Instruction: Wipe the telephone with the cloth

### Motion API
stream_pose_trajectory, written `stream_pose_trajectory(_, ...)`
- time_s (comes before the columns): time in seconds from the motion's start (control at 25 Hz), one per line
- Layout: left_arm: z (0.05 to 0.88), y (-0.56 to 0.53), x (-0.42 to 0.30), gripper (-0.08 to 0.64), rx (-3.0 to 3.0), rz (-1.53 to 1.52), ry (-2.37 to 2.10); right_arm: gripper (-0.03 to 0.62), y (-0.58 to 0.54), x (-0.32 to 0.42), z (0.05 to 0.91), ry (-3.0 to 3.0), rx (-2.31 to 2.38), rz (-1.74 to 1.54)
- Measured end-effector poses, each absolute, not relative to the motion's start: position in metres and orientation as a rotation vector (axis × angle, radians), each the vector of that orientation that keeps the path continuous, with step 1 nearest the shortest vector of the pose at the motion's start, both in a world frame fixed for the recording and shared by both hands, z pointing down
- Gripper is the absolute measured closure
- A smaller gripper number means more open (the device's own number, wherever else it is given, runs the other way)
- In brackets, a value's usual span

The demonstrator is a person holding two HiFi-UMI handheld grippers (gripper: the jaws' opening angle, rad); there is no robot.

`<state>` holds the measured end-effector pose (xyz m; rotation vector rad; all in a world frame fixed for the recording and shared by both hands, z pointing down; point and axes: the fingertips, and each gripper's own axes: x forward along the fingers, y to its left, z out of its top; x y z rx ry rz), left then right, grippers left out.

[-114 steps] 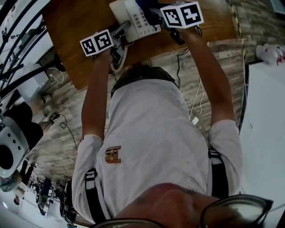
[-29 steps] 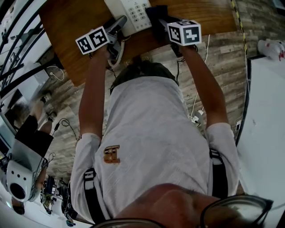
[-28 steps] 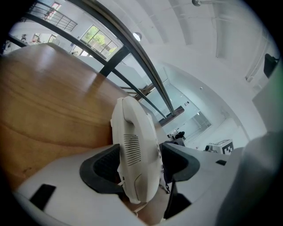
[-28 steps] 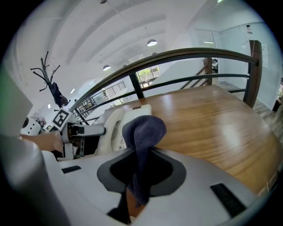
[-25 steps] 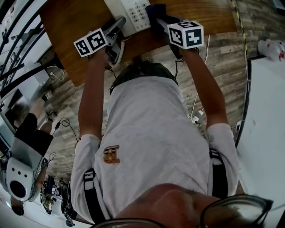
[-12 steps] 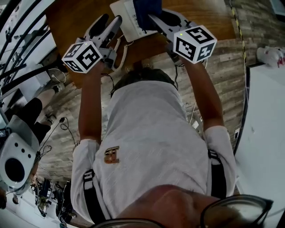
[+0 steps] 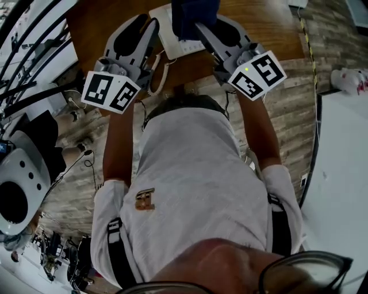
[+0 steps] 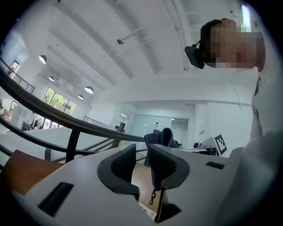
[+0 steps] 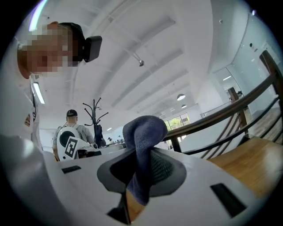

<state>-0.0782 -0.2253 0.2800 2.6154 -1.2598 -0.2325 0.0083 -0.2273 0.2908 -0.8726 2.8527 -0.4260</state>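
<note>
The white telephone (image 7: 170, 41) sits on the wooden table (image 7: 259, 23), its top half hidden under the dark blue cloth (image 7: 192, 12). My right gripper (image 7: 200, 24) is shut on the cloth (image 9: 143, 132), which bulges above the jaws and hangs down between them in the right gripper view (image 9: 141, 165). My left gripper (image 7: 144, 24) hovers left of the telephone. Its jaws are closing, a narrow gap remains, and nothing is between them (image 8: 142, 152). Beyond them the cloth (image 8: 161, 137) shows. The coiled cord (image 7: 156, 72) hangs at the table's edge.
A white table (image 7: 345, 172) stands at the right. A white machine (image 7: 17, 189) and dark railings (image 7: 29, 34) are at the left. Cables lie on the plank floor (image 7: 287, 115). The person's torso fills the lower middle of the head view.
Both grippers have risen and tipped back, marker cubes swinging toward the person. The cloth now covers the telephone's upper part. The left jaws have drawn closer together.
</note>
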Motion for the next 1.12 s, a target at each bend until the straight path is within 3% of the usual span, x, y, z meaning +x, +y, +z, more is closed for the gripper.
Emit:
stream_pose_trajectory(0.16,0.267,-0.217,-0.075,0.513,2.731,-0.204,-1.312,0.513,-0.217,0.004,0.277,2.819,-0.831,-0.302)
stream_pose_trajectory(0.36,0.267,-0.214,-0.075,0.538,2.809,-0.178,-1.385,0.513,-0.209,-0.002,0.273,2.802,-0.804,-0.192)
stream_pose_trajectory(1.12,0.264,-0.193,-0.069,0.541,2.857,-0.239,-1.429,0.514,-0.177,-0.002,0.283,2.782,-0.824,-0.118)
